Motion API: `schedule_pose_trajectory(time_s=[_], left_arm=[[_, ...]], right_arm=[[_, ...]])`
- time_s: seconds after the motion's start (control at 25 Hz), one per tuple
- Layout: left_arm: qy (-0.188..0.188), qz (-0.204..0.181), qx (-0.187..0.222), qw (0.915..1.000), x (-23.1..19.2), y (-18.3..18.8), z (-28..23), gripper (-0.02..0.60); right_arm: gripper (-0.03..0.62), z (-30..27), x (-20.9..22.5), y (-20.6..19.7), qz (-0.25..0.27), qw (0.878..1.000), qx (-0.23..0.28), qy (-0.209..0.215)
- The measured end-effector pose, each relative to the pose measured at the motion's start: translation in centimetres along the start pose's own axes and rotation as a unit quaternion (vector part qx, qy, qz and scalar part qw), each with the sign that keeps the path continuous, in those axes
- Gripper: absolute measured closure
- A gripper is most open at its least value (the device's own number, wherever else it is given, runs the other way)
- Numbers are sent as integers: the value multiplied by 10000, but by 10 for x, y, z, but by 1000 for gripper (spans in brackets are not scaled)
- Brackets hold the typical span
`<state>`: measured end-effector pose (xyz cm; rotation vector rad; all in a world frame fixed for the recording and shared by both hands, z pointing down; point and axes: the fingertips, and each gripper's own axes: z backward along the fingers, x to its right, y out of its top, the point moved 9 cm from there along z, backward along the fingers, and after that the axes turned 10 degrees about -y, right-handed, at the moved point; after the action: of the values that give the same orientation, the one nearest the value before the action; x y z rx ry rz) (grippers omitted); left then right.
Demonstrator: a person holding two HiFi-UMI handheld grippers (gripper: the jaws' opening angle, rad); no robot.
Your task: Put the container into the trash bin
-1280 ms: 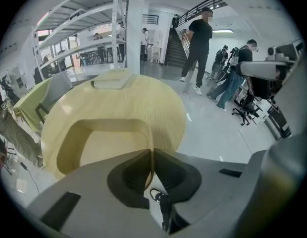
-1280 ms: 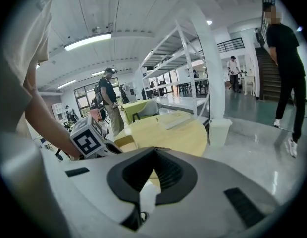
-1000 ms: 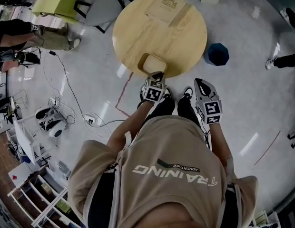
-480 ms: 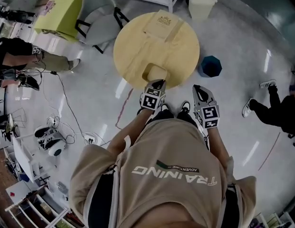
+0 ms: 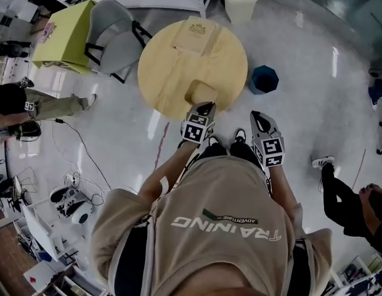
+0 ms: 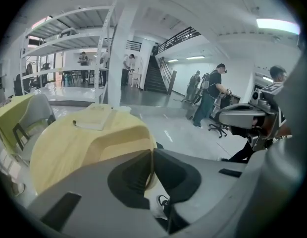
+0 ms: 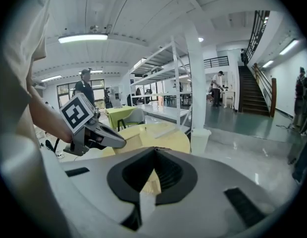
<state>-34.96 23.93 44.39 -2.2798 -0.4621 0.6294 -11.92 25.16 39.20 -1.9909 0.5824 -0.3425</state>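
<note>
Left gripper (image 5: 204, 106) is pinching the container (image 5: 200, 92) at the near edge of the bench (image 5: 172, 60).
Its jaws are clamping the thin near wall, likely to carry the tub upright. The right gripper (image 5: 257, 117), jaws pressed together on nothing, is hanging aside. A white bin (image 5: 240, 2) is standing beyond the bench.

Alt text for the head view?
From above: a person in a tan hoodie holds a tool in each hand; the left tool grips a tan container at the near edge of a round wooden table, the right tool is shut and empty. A dark blue bin stands on the floor right of it.
</note>
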Motion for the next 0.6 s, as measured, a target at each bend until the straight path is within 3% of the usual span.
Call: schedule_pose_trajectory(time_s=[0.36,0.6], left_arm=[[-450,-462,-2,9979,23,18,-22,561],[-580,-646,-69,9962,53,33,-51,560]], right_arm=[[595,26,27,-15,-268,9973,-31,-683],[595,44,59,-32,-461,9951,-36,-872]])
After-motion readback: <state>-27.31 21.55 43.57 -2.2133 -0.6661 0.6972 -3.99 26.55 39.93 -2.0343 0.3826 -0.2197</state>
